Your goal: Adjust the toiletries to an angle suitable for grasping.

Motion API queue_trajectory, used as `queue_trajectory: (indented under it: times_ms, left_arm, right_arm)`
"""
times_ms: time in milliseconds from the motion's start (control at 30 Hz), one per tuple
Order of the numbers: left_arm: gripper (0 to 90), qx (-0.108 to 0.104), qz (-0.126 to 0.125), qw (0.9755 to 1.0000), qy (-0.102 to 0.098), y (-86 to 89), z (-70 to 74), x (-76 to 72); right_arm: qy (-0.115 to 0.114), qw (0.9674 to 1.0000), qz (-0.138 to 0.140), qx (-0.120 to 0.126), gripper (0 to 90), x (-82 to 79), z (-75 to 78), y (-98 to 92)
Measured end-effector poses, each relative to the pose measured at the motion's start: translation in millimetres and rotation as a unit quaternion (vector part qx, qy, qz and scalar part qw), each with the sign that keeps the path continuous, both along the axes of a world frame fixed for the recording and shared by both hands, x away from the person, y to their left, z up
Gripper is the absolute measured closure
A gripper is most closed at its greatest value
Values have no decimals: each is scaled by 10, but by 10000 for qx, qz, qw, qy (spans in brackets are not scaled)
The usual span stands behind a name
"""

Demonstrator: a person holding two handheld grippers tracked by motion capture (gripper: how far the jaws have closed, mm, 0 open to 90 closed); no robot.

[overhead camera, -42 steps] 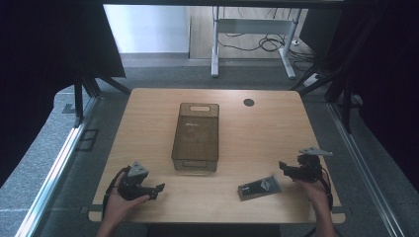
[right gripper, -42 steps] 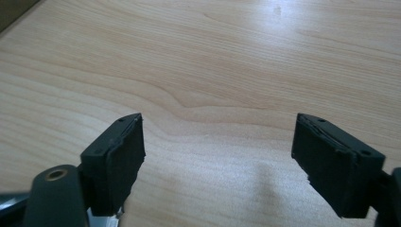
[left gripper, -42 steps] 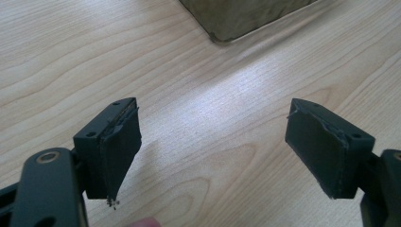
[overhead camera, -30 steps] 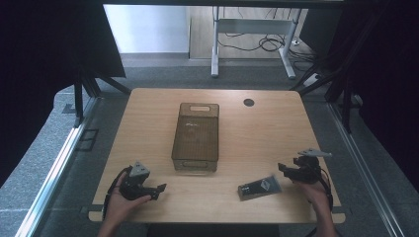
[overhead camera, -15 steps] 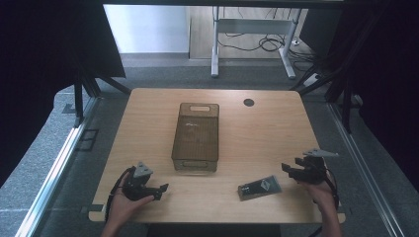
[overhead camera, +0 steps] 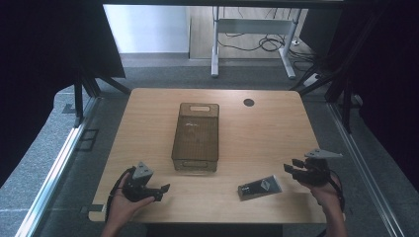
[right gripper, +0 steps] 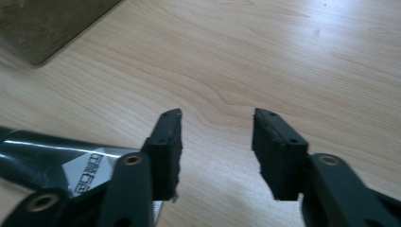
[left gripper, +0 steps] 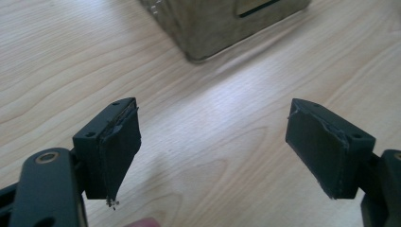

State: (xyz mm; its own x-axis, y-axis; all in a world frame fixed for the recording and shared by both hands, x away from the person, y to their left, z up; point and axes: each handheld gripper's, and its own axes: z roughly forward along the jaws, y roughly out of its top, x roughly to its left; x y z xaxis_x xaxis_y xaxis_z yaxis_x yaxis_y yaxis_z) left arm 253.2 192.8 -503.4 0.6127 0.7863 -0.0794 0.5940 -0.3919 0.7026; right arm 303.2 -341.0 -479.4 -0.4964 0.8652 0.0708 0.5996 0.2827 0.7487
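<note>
A black packet with a silver label (overhead camera: 259, 186) lies flat near the table's front edge, right of centre. My right gripper (overhead camera: 289, 166) hovers just right of it, pointing left. In the right gripper view the packet (right gripper: 56, 158) lies left of the left jaw, outside the gap. The right gripper (right gripper: 215, 130) is open; its jaws have just been closing to about half width, with only bare wood between them. My left gripper (overhead camera: 162, 191) rests at the front left, pointing right. In its own view the left gripper (left gripper: 213, 137) stands wide open over bare wood.
A brown see-through bin (overhead camera: 195, 136) stands lengthwise in the middle of the wooden table (overhead camera: 276, 133); its near corner shows in both gripper views (left gripper: 222, 23) (right gripper: 47, 23). A black round grommet (overhead camera: 248, 102) sits at the back right. Dark curtains flank the table.
My right gripper has drifted slightly right and up, away from the packet, and its jaws stand narrower. The packet, the bin and the left gripper have stayed put.
</note>
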Motion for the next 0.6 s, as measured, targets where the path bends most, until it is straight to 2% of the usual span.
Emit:
queue_trajectory:
  times_ms: [100,133,200,367,400,500,600]
  left_arm:
    - [188,-34,-37,10000,-9,7,12,-9]
    - [188,-34,-37,10000,-9,7,12,-9]
    - [189,-30,0,10000,3,22,6,-4]
    - [188,-29,11,10000,4,12,8,-3]
    - [188,-7,-6,10000,8,3,1,2]
    - [188,21,-28,10000,35,-10,-12,5]
    - [189,35,-73,9999,61,-43,-23,0]
  right_arm:
    - [85,9998,174,-62,661,-32,21,61]
    - [85,9998,174,-62,661,-32,21,61]
    - [158,9991,368,-165,737,-71,37,142]
    - [267,9974,641,-210,814,-109,46,227]
    - [363,9965,736,-163,852,-123,46,264]
    - [451,9951,873,-94,862,-130,43,288]
    - [595,9911,1184,107,898,-179,39,379]
